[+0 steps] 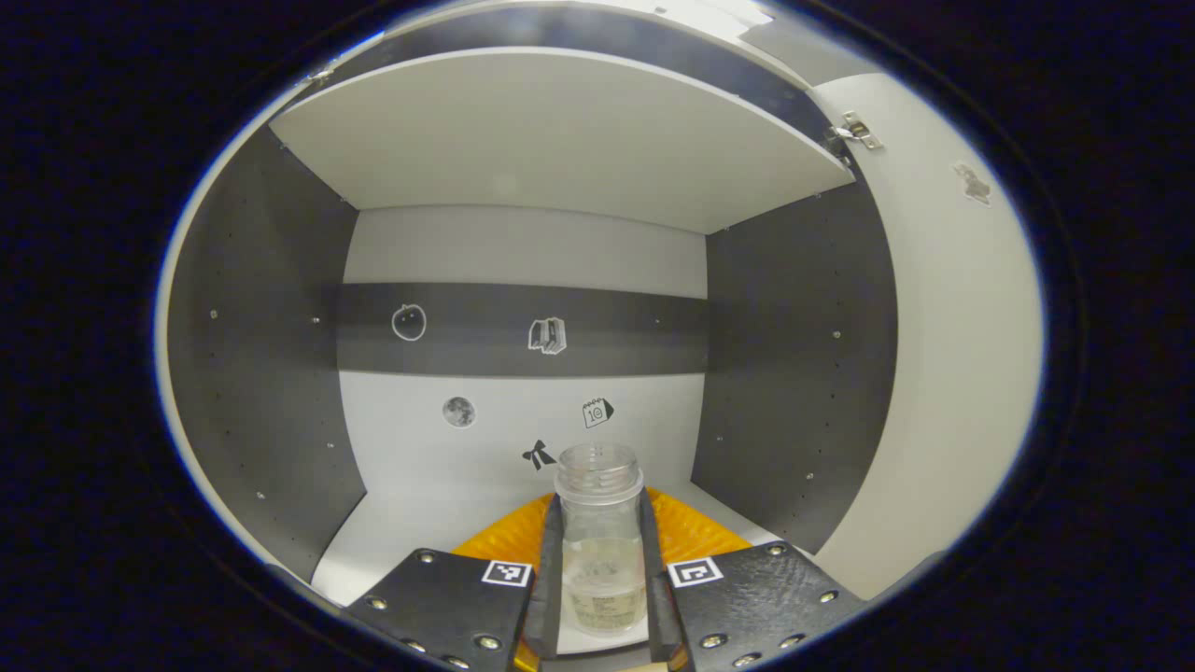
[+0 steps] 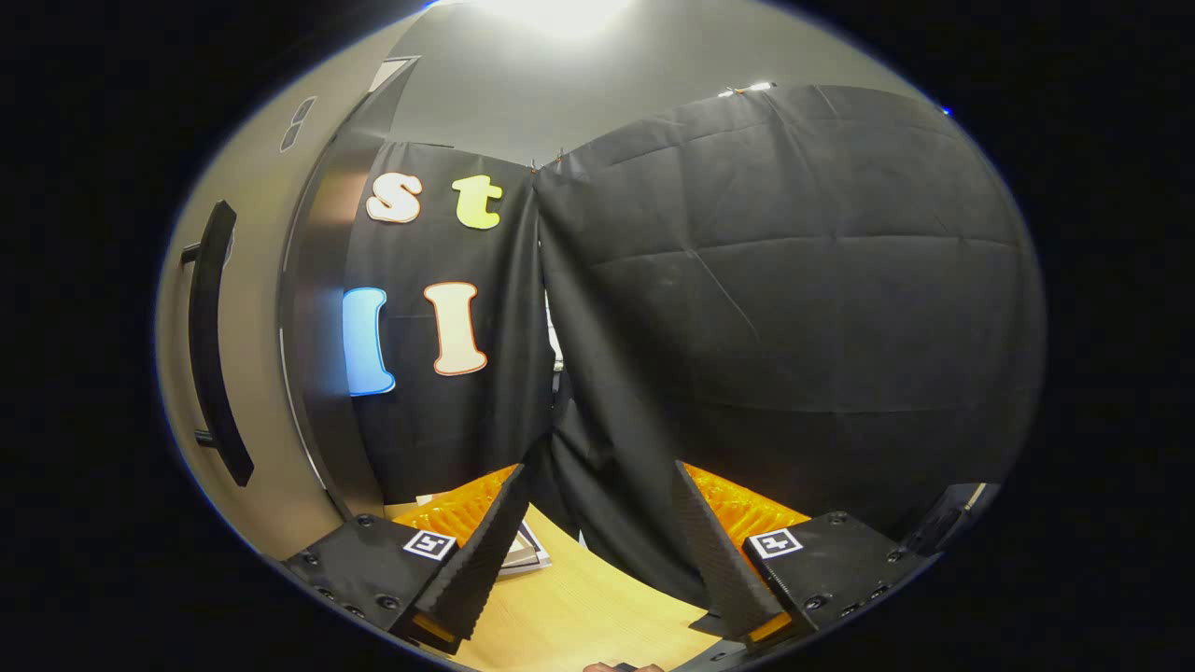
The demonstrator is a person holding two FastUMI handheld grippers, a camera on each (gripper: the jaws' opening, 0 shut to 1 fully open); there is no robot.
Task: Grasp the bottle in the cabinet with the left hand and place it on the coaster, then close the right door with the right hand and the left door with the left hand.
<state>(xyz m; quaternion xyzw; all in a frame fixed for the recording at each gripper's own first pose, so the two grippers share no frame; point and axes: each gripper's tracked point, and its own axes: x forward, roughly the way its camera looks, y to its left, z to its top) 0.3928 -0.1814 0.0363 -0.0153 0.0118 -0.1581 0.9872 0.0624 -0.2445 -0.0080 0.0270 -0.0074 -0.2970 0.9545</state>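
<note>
Bottle (image 1: 599, 532) of clear plastic, capless and wide-mouthed, with a pale label low on its body, stands upright on the white cabinet floor (image 1: 439, 513), near its front edge. The left gripper (image 1: 602, 583) has both black fingers pressed against the bottle's sides. Grey side walls, a white shelf (image 1: 560, 131) and small stickers on the back panel surround it. The right gripper (image 2: 602, 560) hangs with jaws spread wide over a light wooden tabletop (image 2: 588, 607), beside a cabinet door with a black bar handle (image 2: 213, 345).
</note>
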